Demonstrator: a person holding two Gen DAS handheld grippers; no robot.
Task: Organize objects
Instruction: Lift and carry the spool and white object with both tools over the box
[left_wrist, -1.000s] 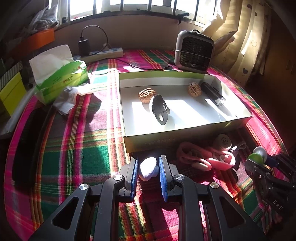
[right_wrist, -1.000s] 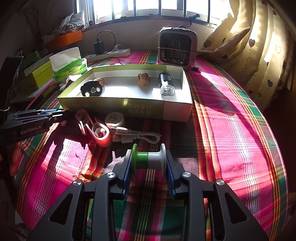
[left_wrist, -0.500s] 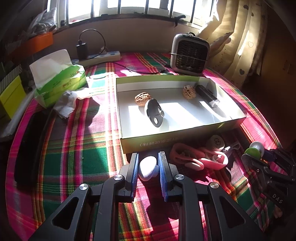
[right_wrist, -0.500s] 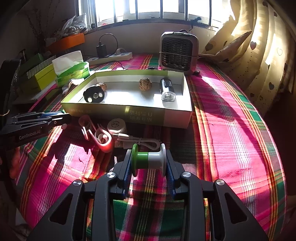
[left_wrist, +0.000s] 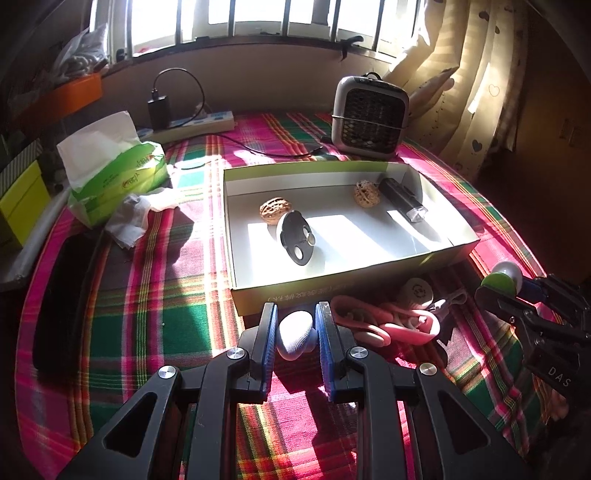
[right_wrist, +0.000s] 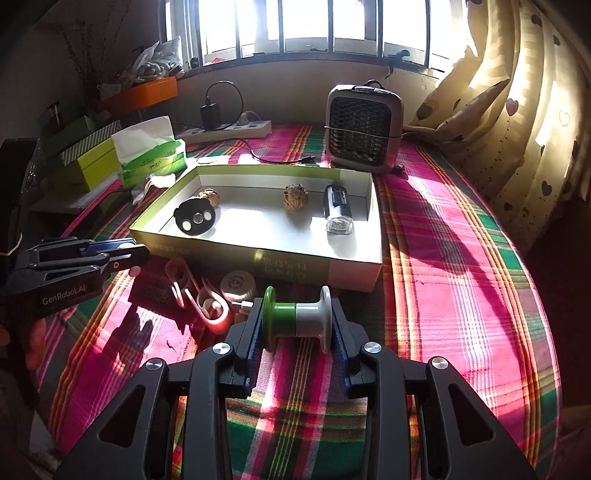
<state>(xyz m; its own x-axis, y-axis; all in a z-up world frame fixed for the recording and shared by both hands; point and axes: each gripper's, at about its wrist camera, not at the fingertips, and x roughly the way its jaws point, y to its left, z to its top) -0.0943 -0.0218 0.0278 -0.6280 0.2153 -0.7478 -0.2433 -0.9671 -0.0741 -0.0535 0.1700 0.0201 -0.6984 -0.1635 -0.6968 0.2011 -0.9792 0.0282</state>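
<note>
The small white egg-shaped plastic object (left_wrist: 295, 334) sits pinched between the blue pads of the left hand-held gripper (left_wrist: 295, 332), whose jaws stand narrow and press on it from both sides, just in front of the near wall of the shallow open cardboard box with a green rim and white floor (left_wrist: 424, 258). The right hand-held gripper (right_wrist: 297, 321) clamps a plastic spool with one green end and one grey-white end (right_wrist: 297, 319) by its two flanges, lying crosswise above the cloth, near the box's front wall. Inside the box lie a black oval key-fob-like disc with round metal spots (left_wrist: 297, 240), two wrinkled brown walnuts (left_wrist: 275, 210) (left_wrist: 366, 193), one touching the disc and the other just beside a black cylindrical torch with a clear lens (left_wrist: 402, 199). Outside, along the front wall, lie pink plastic clips (left_wrist: 388, 325), a round cream cap (right_wrist: 238, 284) and a white cable end. The surface is covered by a plaid cloth of pink, green and red (right_wrist: 461, 258), striped with strong sun and shadow. Farther back stand a small grey fan heater with a black grille (right_wrist: 362, 127), a green pack of white tissues (left_wrist: 118, 173), a white power strip with a black charger (right_wrist: 229, 127), a barred window and cream curtains with heart prints (right_wrist: 524, 92).
</note>
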